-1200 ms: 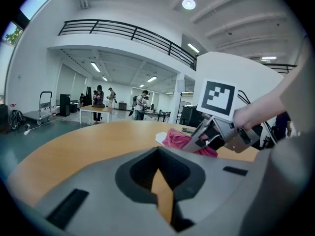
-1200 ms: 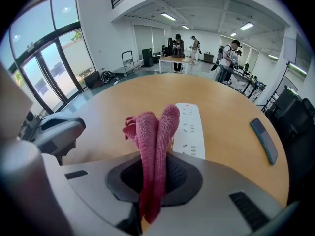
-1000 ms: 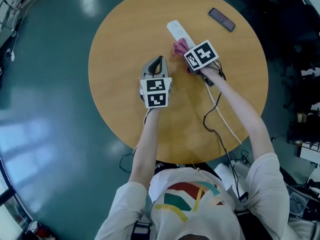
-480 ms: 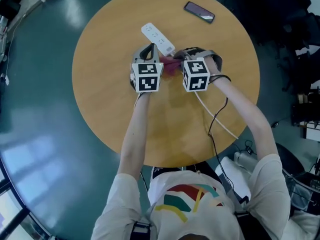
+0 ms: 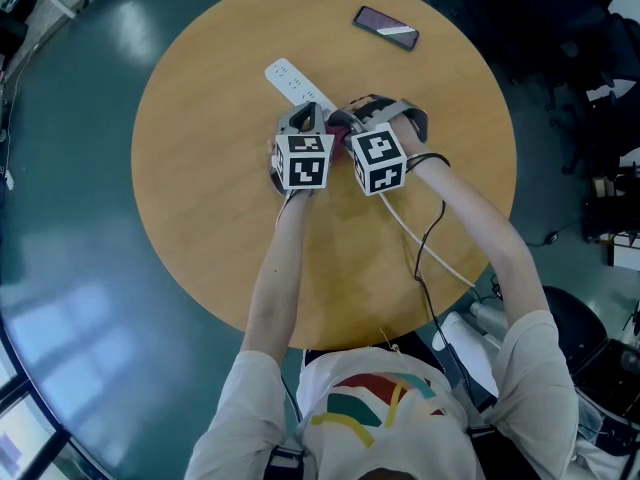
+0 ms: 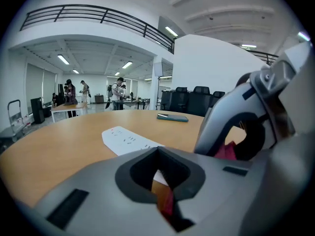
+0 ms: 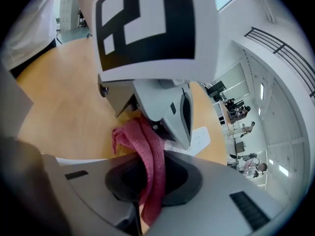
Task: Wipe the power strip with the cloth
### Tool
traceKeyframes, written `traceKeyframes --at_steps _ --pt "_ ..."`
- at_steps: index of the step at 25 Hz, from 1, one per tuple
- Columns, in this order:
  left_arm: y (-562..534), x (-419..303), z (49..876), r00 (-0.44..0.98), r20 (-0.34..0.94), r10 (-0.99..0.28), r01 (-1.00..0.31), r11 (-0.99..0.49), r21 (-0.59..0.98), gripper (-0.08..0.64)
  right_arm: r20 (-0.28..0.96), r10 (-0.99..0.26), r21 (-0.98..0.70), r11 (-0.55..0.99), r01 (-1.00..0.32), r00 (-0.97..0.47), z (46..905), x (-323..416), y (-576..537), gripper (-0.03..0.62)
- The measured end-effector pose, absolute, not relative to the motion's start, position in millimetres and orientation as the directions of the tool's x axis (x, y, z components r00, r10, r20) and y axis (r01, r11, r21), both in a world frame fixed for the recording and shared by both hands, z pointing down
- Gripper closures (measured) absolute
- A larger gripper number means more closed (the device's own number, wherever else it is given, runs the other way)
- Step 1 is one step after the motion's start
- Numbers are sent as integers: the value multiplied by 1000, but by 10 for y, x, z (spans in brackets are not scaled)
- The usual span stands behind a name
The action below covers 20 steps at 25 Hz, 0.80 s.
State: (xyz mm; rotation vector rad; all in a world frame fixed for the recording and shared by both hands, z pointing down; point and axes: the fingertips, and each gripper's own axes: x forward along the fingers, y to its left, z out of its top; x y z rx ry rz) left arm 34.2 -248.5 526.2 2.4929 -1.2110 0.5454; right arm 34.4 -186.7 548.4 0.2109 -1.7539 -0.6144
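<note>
A white power strip [image 5: 290,82] [image 6: 129,140] lies on the round wooden table [image 5: 200,188], just beyond both grippers. My right gripper [image 5: 344,124] [image 7: 151,167] is shut on a pink cloth [image 5: 339,136] [image 7: 148,149], which runs up out of its jaws towards the strip's near end. My left gripper [image 5: 308,118] [image 6: 158,152] is shut with nothing in it. Its tip sits right beside the cloth's free end, close against the right gripper [image 6: 246,127]. Whether the cloth touches the strip is hidden by the grippers.
A dark phone [image 5: 386,26] [image 6: 172,117] lies at the table's far side. The strip's white cable [image 5: 435,256] and a black cable [image 5: 424,268] trail over the near right edge. Teal floor surrounds the table. People stand far off in the hall.
My left gripper has moved forward and to the right, up next to the right gripper at the strip's near end. The right gripper has rolled over with the cloth in it.
</note>
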Motion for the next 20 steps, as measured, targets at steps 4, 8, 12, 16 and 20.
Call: traceKeyframes --at_steps 4,8,12,16,20 --pt "-2520 321 5247 562 464 -685 -809 -573 133 529 847 -450 509 840 188 -281 5461 369 -1891 554" --pt "-2498 316 5230 572 469 -673 -797 -591 124 529 848 -453 514 831 215 -276 5418 422 -1914 554" --pt "-2483 309 5203 569 461 -681 -797 -595 105 529 838 -489 538 816 213 -242 5352 553 -2015 554" --pt "-2479 300 5209 564 449 -693 -798 -598 77 529 832 -529 554 799 234 -164 5398 758 -2157 553" --pt "-2457 272 5231 567 454 -687 -795 -600 85 529 823 -545 565 813 139 -158 5350 742 -2155 553"
